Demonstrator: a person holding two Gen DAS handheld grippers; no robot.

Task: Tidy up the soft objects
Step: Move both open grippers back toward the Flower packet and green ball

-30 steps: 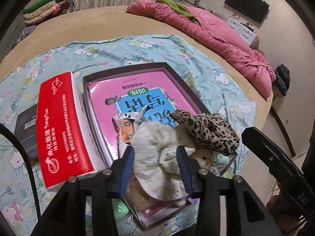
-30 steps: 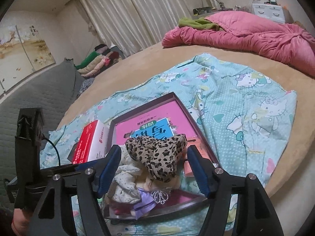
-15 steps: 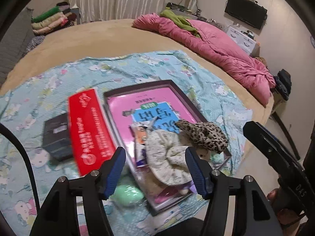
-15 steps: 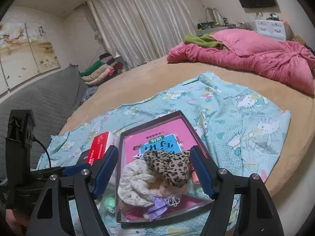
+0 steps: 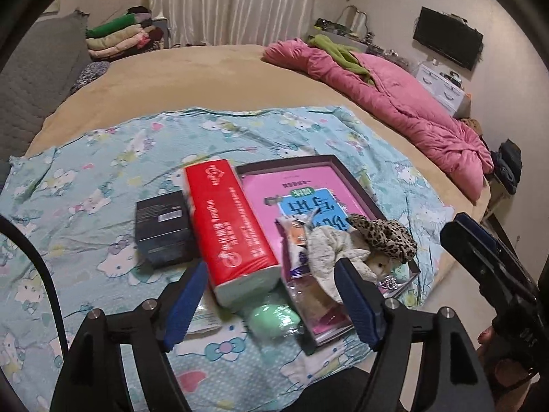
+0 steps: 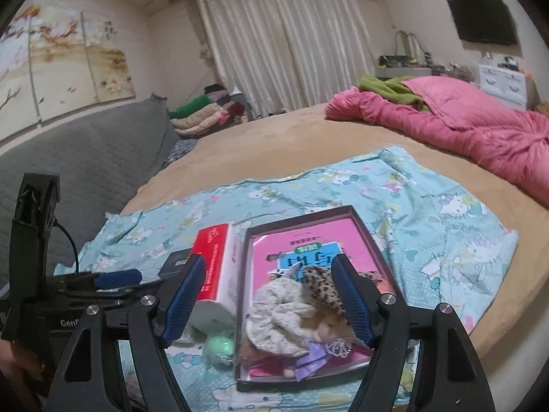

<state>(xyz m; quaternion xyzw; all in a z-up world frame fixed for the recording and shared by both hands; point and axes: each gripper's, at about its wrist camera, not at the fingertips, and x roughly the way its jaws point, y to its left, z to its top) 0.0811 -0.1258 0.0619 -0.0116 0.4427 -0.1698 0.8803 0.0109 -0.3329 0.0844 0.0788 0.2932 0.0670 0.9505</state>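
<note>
Scrunchies (image 5: pixel 357 243) lie in the tray (image 5: pixel 346 175); both tools gape empty.

From my left gripper (image 5: pixel 271 297), blue-padded fingers spread wide and empty, I look down on a red-and-white tissue pack (image 5: pixel 230 228) lying beside a dark shallow tray (image 5: pixel 353 178) holding a pink book (image 5: pixel 308 192), a cream scrunchie (image 5: pixel 329 250) and a leopard-print scrunchie (image 5: pixel 384 235), on a turquoise cartoon-print sheet (image 5: pixel 103 171).
</note>
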